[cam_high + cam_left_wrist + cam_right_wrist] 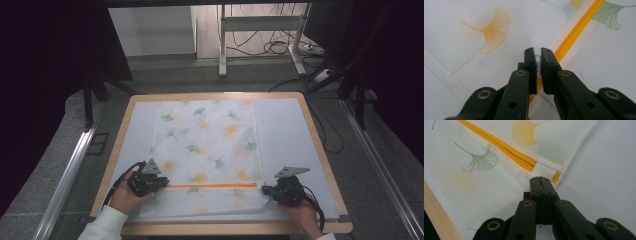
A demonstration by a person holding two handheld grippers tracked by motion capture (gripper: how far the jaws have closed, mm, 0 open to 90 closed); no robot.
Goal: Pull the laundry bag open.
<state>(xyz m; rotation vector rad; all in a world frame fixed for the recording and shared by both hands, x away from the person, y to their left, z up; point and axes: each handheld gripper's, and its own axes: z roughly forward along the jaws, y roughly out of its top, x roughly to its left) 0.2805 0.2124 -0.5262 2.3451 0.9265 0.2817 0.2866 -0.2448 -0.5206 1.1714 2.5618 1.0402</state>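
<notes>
A white mesh bag (207,145) printed with ginkgo leaves lies flat on the table, with an orange zipper (215,185) running across its near part. My left gripper (163,184) sits at the zipper's left end. In the left gripper view its jaws (538,53) are nearly together on a small white zipper pull (537,59) beside the orange zipper (579,27). My right gripper (265,189) is at the zipper's right end. In the right gripper view it (540,180) is shut on the bag's cloth (481,182), just past the end of the zipper (499,146).
The bag rests on a white mat (282,135) covering a wooden table (313,132), whose near edge (434,207) runs close to the bag. A metal stand and cables (270,47) are on the floor beyond the table.
</notes>
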